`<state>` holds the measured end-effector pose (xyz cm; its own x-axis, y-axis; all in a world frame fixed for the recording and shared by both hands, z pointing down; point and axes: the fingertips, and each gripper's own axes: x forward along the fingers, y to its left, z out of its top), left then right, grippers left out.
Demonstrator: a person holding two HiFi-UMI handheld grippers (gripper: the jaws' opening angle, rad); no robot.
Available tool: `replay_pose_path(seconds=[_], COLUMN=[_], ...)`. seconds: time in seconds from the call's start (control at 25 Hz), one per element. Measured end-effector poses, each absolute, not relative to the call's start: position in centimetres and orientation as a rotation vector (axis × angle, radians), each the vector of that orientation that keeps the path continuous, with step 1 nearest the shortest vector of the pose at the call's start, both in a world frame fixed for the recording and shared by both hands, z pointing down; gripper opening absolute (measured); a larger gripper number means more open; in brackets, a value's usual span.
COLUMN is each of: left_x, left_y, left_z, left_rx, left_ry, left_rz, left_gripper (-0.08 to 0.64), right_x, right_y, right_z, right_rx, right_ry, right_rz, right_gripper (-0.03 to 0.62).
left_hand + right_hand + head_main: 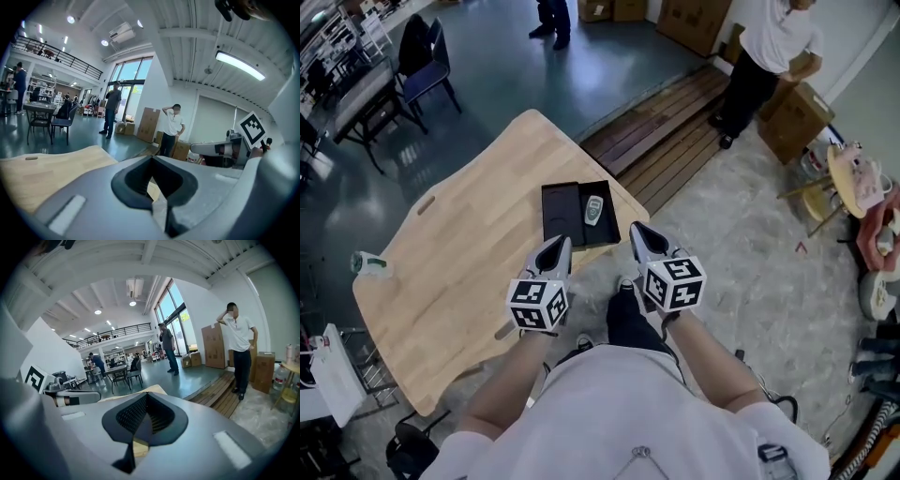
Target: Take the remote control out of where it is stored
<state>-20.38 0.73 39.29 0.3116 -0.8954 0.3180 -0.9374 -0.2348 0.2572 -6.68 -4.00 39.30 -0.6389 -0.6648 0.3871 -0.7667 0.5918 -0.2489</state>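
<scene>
Holding both grippers side by side in front of the person's torso, at the near edge of the wooden table. The tips point away from the body toward the storage box.

- Left gripper: its own view shows the jaws closed against each other. Only a thin seam shows between the pads, and nothing is gripped.
- Right gripper: same, pads pressed together and empty. A sliver of wood shows through the notch below them.
- Remote control: small, light grey, lying flat in the right half of the open black box. Neither gripper touches it.
- The box sits flat near the table's right corner, with its left half showing only black lining.
- In the head view the left tip reads just beside the box's near edge and the right tip just off its near right corner. Height above the table can't be judged.
- A small white-and-green item sits at the table's far left edge, too small to identify.

Background: a person in a white shirt stands by cardboard boxes. Wooden planks lie on the floor beyond the table, and there are chairs at upper left.
</scene>
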Motion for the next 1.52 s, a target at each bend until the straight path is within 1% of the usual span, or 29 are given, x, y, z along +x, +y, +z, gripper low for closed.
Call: replay_pose_path(seconds=[0.32,0.52,0.84,0.92,1.08,1.24,1.36,1.52], left_x=[-20.3,-20.9,-19.8,-19.2,-17.6,-17.2,-17.7,-18.1], left_y=[-10.2,-14.9,-19.4,-20.2,-20.7,-21.1,-21.5,-22.1], left_z=[41.2,43.5,49.6,52.3,59.9,66.8,70.5,73.4], left_rx=[2.062,1.960,1.957,1.954,1.900,1.796,1.716,1.657], left_ry=[-1.753,-1.804,-1.646,-1.571,-1.396,-1.297,-1.283,-1.279], left_rz=[0.180,0.251,0.464,0.554,0.768,0.901,1.001,1.125], left_gripper=[0.002,0.002,0.004,0.039,0.087,0.126,0.168,0.188], right_x=[-8.3,-9.5,-10.1,-9.7,-7.9,-5.6,-3.5,-0.6], right_y=[-16.5,-22.6,-26.4,-26.9,-28.0,-29.0,-29.8,-30.2], right_z=[40.5,41.5,44.5,45.5,47.9,49.6,50.9,53.1], right_rx=[0.952,0.836,0.856,0.880,0.949,1.028,1.081,1.156], right_ry=[-2.629,-2.646,-2.598,-2.578,-2.520,-2.474,-2.450,-2.399], right_rz=[0.578,0.582,0.675,0.708,0.772,0.813,0.837,0.903], right_gripper=[0.028,0.028,0.028,0.028,0.028,0.028,0.028,0.028])
